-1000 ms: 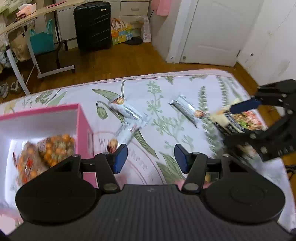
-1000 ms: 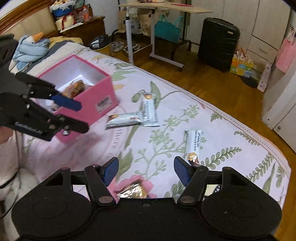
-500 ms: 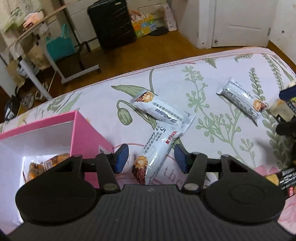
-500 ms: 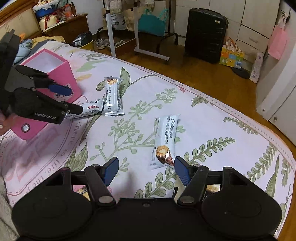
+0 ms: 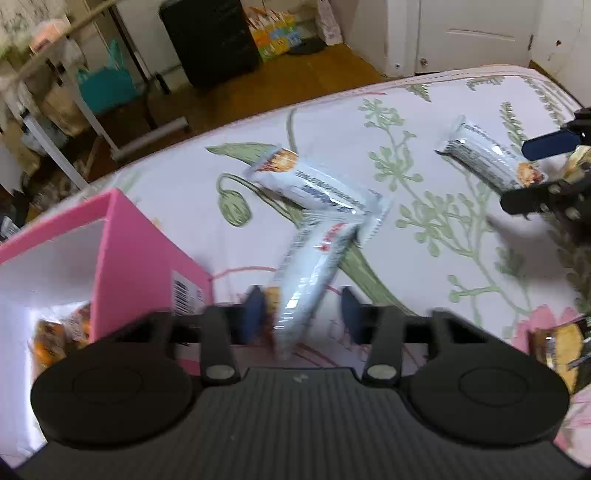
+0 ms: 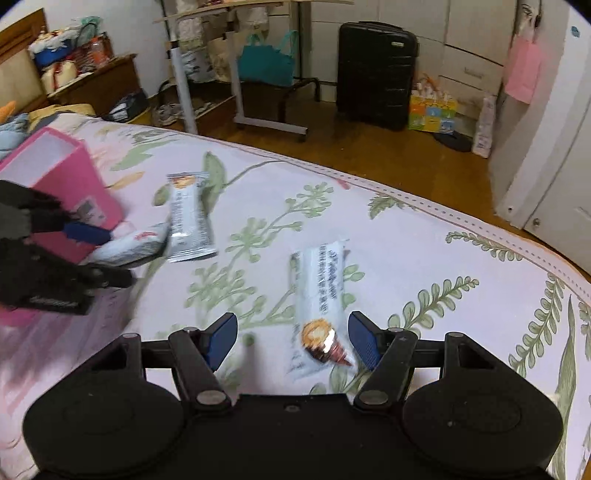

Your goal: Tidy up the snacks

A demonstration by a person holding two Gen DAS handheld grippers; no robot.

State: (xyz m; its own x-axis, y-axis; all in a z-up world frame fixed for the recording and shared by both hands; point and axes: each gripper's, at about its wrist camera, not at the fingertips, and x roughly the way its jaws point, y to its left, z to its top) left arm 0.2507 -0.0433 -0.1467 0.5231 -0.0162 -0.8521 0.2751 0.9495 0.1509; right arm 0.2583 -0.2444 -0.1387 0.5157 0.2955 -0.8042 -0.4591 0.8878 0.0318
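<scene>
Three white snack bars lie on the floral bedsheet. My left gripper (image 5: 301, 314) is open, with the near end of one bar (image 5: 314, 266) between its fingers; the view is blurred. A second bar (image 5: 314, 184) lies across that bar's far end. My right gripper (image 6: 293, 338) is open around the near end of a third bar (image 6: 321, 291), which also shows in the left wrist view (image 5: 487, 155). A pink box (image 5: 140, 254) with orange snack packets (image 5: 55, 336) inside stands at the left. The left gripper also shows in the right wrist view (image 6: 99, 254).
A dark-wrapped snack (image 5: 561, 347) lies at the bed's near right. Beyond the bed edge are wooden floor, a black suitcase (image 6: 375, 70), a desk with metal legs (image 6: 236, 74) and a white door (image 5: 476, 33).
Both grippers have moved forward and down. The left one now has a bar between its open fingers. The right one has closed in on the third bar.
</scene>
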